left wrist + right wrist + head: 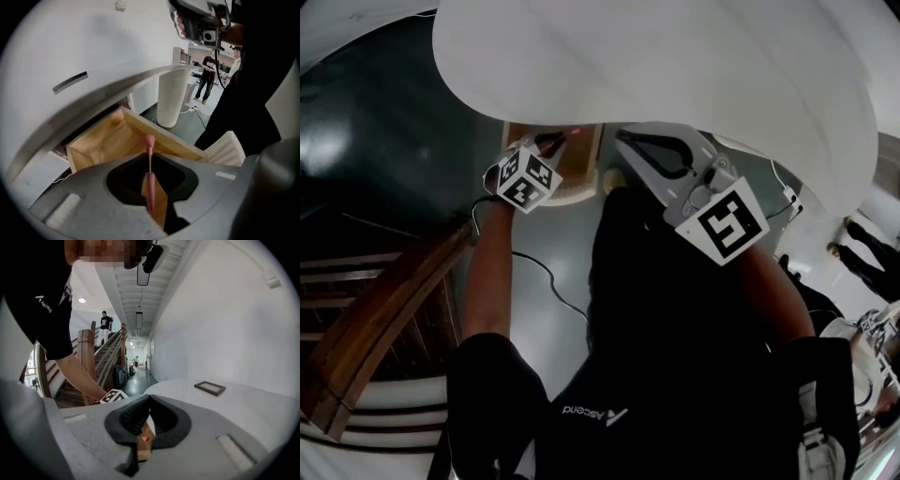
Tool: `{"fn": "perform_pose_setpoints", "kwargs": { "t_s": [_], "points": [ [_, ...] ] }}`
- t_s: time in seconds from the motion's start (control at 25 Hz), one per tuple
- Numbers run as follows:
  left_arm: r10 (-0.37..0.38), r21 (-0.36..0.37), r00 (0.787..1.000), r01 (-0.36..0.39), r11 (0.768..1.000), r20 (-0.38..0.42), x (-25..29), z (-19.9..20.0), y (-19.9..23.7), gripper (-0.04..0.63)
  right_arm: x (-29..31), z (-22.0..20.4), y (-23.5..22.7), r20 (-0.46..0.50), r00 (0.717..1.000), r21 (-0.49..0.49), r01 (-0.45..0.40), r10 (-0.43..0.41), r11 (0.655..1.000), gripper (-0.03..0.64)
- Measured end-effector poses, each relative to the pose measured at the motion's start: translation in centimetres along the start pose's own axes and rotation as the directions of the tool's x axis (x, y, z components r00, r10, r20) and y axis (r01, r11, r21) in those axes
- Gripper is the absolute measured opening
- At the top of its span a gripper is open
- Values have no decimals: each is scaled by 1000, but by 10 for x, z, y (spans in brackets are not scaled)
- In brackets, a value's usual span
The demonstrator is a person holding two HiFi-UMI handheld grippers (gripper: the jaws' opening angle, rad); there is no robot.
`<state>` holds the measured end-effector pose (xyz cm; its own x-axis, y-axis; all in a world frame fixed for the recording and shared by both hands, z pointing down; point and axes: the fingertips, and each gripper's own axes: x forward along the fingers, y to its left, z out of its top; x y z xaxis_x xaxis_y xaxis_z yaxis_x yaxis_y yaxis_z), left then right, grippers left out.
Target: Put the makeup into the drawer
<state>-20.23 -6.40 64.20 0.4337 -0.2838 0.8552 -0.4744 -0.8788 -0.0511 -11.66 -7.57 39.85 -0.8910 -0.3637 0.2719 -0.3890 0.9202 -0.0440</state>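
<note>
The left gripper [150, 157] pinches a slim pink makeup brush [150, 180] by its handle. The jaws are drawn in on it, and the tufted head pokes out past the tips toward the far side. Beyond the head sits the open wooden drawer [101, 140], pulled out from under the overhanging rim of the white surface [70, 56]. From the left gripper view the brush head lines up with the drawer's front wall. I cannot tell whether it is already over the inside or short of it.

The right gripper [149, 399] is pressed together on nothing and hangs just right of the drawer in the head view. A small picture frame [210, 388] lies on the surface well beyond it, and a white ribbed column [171, 96] stands past the drawer.

The risks I see:
- The handle is thin and smooth, so it may swivel or slide in the pinch.
- The long head could catch the drawer's wall or the rim above, since the gap between them looks tight.
- If the brush is let go too early or from too high, it could tip over the wall onto the floor.
</note>
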Motion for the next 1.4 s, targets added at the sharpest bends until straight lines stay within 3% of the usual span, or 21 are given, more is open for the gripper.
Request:
{"fn": "perform_pose_setpoints", "kwargs": {
  "t_s": [0.48,0.88,1.12,1.2,1.4],
  "points": [
    [-99,88,989,108,990,-110,62,-22,2,54,-9,-22,-11,-75,995,25,64,-62,998,3],
    [-110,148,970,144,978,-217,95,-55,3,54,-11,-38,-15,-99,991,53,92,-87,994,3],
    [-127,149,966,163,975,-227,101,-61,-2,58,-12,-40,-15,-112,990,50,95,-89,994,3],
    [-132,149,964,169,974,-232,100,-61,-2,101,-12,-41,-15,-121,989,48,93,-87,994,3],
    [-114,156,968,152,976,-224,94,-56,0,110,-12,-41,-13,-121,990,40,77,-71,996,3]
  ]
}}
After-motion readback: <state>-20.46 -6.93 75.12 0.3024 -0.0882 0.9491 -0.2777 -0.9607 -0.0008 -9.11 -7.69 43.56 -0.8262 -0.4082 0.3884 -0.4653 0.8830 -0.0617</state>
